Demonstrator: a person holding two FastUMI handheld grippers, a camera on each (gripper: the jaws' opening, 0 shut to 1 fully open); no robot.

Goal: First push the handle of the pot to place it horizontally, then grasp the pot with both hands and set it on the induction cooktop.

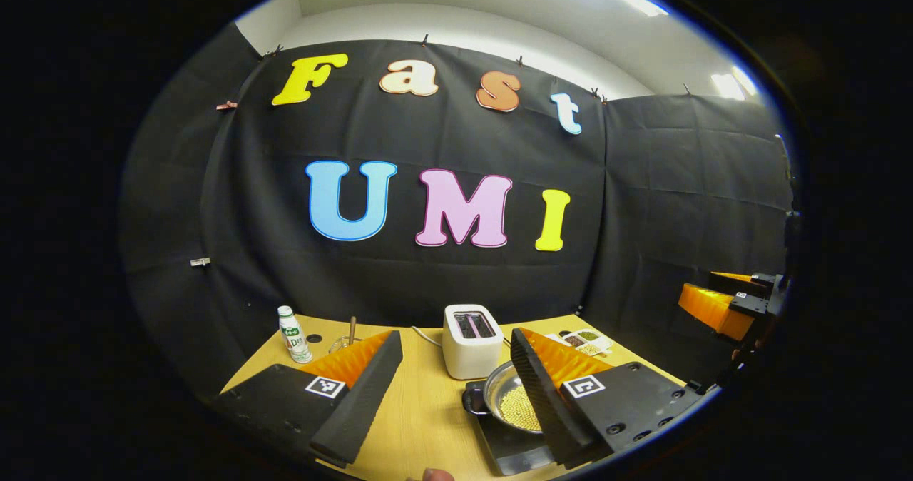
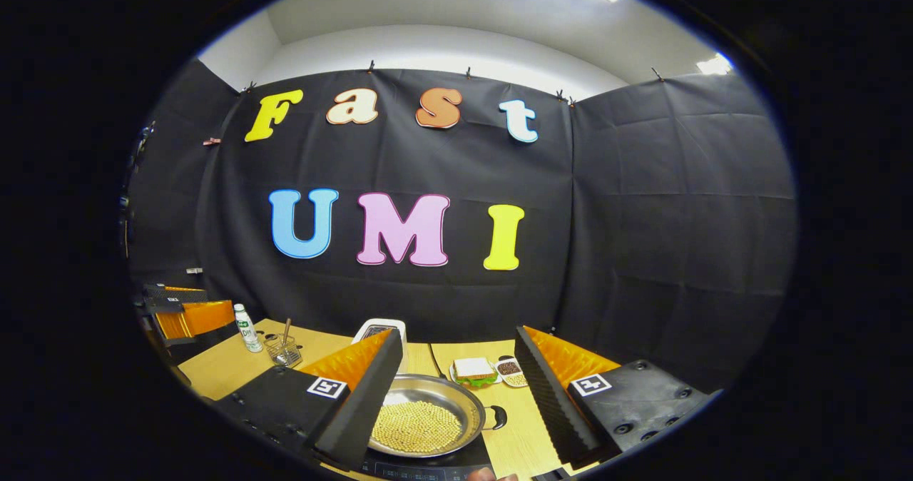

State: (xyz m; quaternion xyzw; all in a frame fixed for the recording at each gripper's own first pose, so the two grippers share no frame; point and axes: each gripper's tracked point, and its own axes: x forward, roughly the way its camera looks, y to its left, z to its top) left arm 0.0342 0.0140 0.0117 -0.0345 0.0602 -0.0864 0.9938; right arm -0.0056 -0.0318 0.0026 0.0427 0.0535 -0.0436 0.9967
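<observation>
Over the near edge of the wooden table (image 1: pixel 421 409), in the left gripper view, the left gripper (image 1: pixel 456 395) hangs released, its two fingers spread wide with nothing between them. Beyond its right-hand finger the pot (image 1: pixel 510 399) sits on the black induction cooktop (image 1: pixel 510 445), pale beans heaped in its bowl and one small black side handle (image 1: pixel 472 399) pointing toward the middle of the surface. That reads to me as the pot already set down where the task wants it, which would explain why the fingers stand off it. Farther back, a white toaster (image 1: pixel 471 342) stands mid-table, a small bottle (image 1: pixel 294 335) near the far left corner, and a tray of grains (image 1: pixel 588 340) toward the far right. The other gripper shows at this view's right edge.

From the right gripper view, the right gripper (image 2: pixel 456 402) is likewise let go — fingers apart, gripping nothing. The pot lies between and just beyond them on the cooktop, its other handle (image 2: pixel 497 417) facing the right-hand finger, so the handles run crosswise — level with the near edge. A sandwich (image 2: pixel 474 370) rests behind, a wire basket (image 2: pixel 284 352) and the bottle toward the far left.
</observation>
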